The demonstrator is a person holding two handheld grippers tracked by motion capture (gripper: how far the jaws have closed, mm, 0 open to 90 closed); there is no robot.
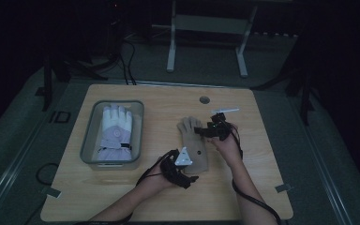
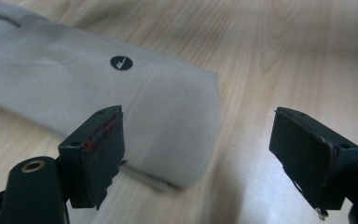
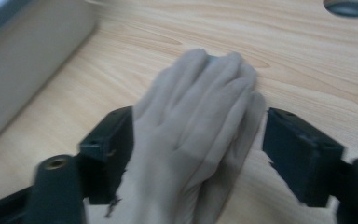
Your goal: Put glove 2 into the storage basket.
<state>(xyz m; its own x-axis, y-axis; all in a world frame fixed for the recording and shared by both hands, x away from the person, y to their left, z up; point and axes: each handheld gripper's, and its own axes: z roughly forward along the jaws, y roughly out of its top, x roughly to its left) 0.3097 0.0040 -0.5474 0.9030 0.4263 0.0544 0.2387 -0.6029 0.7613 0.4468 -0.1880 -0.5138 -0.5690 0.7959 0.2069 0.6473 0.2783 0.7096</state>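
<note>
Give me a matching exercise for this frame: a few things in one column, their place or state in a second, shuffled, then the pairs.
1. beige glove
2. white glove
3. left tool
4. right tool

A. in the bin
B. open astride the glove's fingers
C. flat on the table
D. open over the glove's cuff edge

Pairs: 1-C, 2-A, 3-D, 4-B

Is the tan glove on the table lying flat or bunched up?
Flat. The tan glove lies spread on the table, fingers together, cuff unfolded.
</note>
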